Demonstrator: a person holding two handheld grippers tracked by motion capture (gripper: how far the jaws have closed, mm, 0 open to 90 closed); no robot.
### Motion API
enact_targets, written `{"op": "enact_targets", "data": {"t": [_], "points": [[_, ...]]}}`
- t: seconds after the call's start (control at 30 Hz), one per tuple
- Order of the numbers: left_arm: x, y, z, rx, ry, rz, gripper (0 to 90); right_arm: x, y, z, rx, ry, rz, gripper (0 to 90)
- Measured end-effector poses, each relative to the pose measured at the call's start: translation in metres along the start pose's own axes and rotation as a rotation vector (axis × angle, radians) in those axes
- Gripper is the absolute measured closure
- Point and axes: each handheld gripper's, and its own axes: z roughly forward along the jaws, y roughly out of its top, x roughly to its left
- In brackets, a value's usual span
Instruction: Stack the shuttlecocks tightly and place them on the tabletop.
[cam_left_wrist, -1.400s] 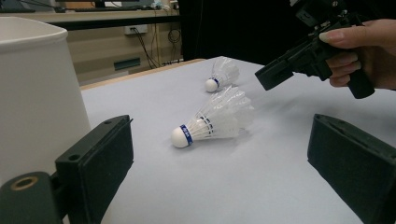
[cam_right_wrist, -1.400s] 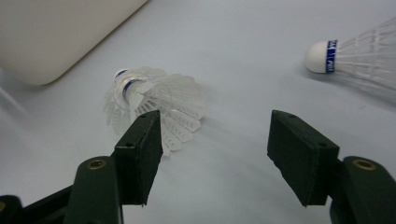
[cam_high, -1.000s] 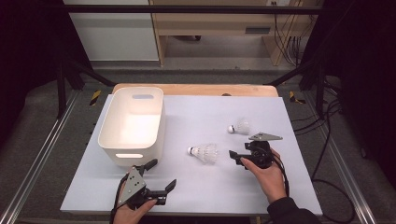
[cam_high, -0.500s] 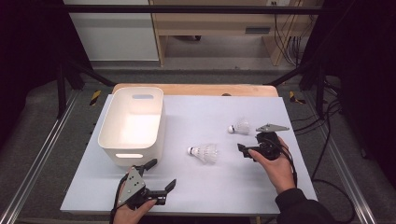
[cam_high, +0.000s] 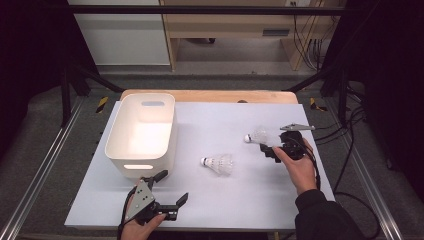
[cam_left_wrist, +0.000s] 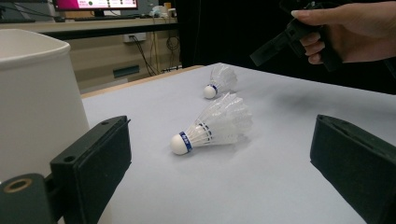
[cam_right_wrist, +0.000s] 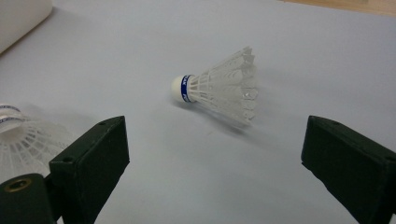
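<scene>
Worktop (cam_high: 240, 200): white sheet surface, wooden edge visible at far side.

Bin (cam_high: 141, 131): white plastic, rounded corners, handle slots, upright at left of worktop, apparently empty as far as the high view reaches inside.

Near shuttlecock (cam_high: 218, 163): white feathers, white cork with blue band, lying on its side at mid-worktop, cork toward the bin. Touched by neither tool. Same item in left gripper view (cam_left_wrist: 212, 123), ahead of and between the jaws, well forward of them; also at lower left edge of right gripper view (cam_right_wrist: 21, 137), partly cut off.

Far shuttlecock (cam_high: 256, 136): same make, lying on its side, cork pointing left, just beside the right tool. In right gripper view (cam_right_wrist: 219, 91), resting on the sheet ahead of the jaws, not between them, no contact. In left gripper view (cam_left_wrist: 219, 80), behind the near one.

Right tool (cam_high: 266, 149): held in right hand (cam_high: 300, 167) at right of worktop, jaws spread wide and just now opening further, nothing between them. Seen also at upper right of left gripper view (cam_left_wrist: 275, 44), raised off the sheet.

Left tool (cam_high: 171, 189): held in left hand (cam_high: 142, 227) at near edge, in front of the bin, jaws wide apart, empty, aimed across the worktop toward the shuttlecocks.
</scene>
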Motion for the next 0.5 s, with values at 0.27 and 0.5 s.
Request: {"op": "enact_targets", "data": {"t": [0.27,0.5], "points": [[0.004,0.002,-0.004,-0.020,0.001,0.002,4.4,-0.003,0.001,0.007,-0.039,0.008,0.018,8.0],[0.010,0.003,-0.009,-0.040,0.011,-0.014,4.3,-0.004,0.003,0.011,-0.055,0.034,0.002,7.5]]}}
